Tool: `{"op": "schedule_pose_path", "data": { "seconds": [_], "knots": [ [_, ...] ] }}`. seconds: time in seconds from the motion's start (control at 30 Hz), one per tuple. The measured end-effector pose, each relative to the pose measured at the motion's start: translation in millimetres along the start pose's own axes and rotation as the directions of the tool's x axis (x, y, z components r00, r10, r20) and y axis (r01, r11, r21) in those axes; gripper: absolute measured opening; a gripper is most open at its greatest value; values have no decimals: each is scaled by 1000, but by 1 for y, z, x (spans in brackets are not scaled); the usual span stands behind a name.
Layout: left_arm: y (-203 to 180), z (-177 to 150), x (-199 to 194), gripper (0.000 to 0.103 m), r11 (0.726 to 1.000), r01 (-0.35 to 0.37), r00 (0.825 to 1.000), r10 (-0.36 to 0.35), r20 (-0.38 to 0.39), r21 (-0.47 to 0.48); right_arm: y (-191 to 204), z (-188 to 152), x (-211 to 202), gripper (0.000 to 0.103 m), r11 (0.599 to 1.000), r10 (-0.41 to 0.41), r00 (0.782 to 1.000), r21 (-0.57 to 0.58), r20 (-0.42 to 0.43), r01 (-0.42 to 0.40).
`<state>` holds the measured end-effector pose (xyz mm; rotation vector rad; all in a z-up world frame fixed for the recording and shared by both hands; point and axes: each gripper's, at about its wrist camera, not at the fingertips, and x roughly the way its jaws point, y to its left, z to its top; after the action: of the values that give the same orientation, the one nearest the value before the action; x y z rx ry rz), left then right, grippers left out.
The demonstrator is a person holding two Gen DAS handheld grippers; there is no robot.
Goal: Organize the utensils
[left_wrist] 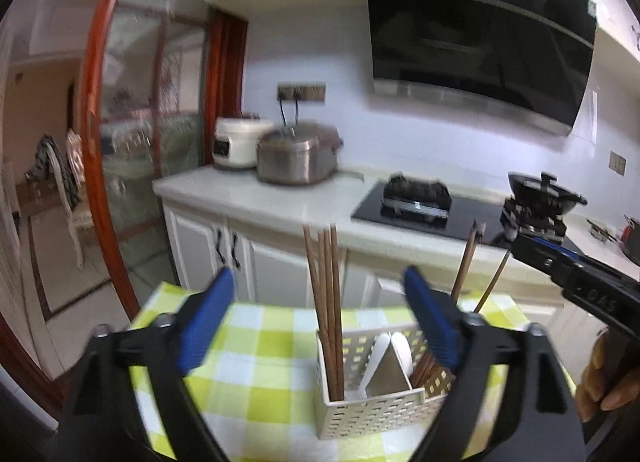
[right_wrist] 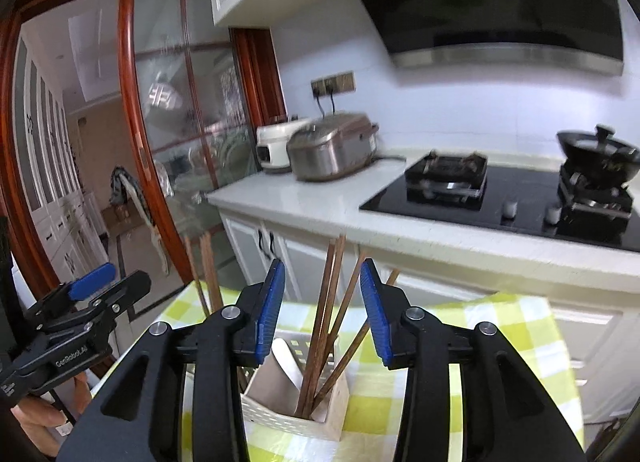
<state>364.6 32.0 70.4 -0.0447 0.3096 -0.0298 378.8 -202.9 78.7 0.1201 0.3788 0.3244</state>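
Bench [left_wrist: 256, 346]: a small surface under a yellow-and-white checked cloth, in front of a white kitchen counter carrying two rice cookers and a black hob.
Utensil caddy [left_wrist: 370, 408]: a cream perforated plastic basket with compartments, standing upright on the cloth toward the bench's right side in the left wrist view.
Left gripper [left_wrist: 320, 320]: blue-padded fingers spread wide, holding nothing, hovering just above and in front of the caddy.
Right gripper [right_wrist: 322, 312]: fingers parted, empty; the leaning chopsticks show in the gap between the pads, apparently untouched.
Upright chopsticks [left_wrist: 326, 302]: a brown wooden bundle in the caddy's left compartment, long axis near vertical, tips up.
Leaning chopsticks [right_wrist: 332, 326]: several in the right compartment, splayed and tilted, upper ends fanning apart.
White spoon [left_wrist: 378, 358]: in the middle compartment, beside a grey wedge-shaped piece I cannot identify.
Key relation: the leaning chopsticks lie straight ahead of the right gripper, which looks the nearer one; their axis runs up between its pads, so a simple closing would probably catch them.
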Motion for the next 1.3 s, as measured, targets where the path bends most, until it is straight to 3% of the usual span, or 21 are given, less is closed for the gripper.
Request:
{"op": "schedule_pose_path", "data": {
  "seconds": [0.03, 0.17, 0.33, 0.67, 0.9, 1.3],
  "knots": [
    [-2, 2, -12, 99, 1000, -15, 999, 14, 37, 8, 3, 2, -12, 48, 1000, -7, 1000, -8, 24, 7],
    [-10, 3, -58, 98, 998, -47, 990, 42, 136, 36, 14, -3, -59, 68, 999, -12, 993, -34, 120, 16],
    [-16, -11, -95, 98, 997, -68, 984, 60, 167, 47, 25, -25, -101, 85, 998, -31, 983, -57, 181, 42],
    [-12, -66, -122, 98, 999, -28, 994, 25, 104, 22, 19, -84, -120, 85, 999, -43, 992, 11, 116, 42],
    [-14, -92, -127, 98, 1000, -7, 998, 5, 67, 25, 24, -113, -114, 85, 998, -50, 996, -30, 68, 52],
    [-14, -101, -125, 98, 999, -9, 999, 7, 39, 48, 25, -120, -116, 85, 998, -35, 998, -53, 58, 38]
  ]
}}
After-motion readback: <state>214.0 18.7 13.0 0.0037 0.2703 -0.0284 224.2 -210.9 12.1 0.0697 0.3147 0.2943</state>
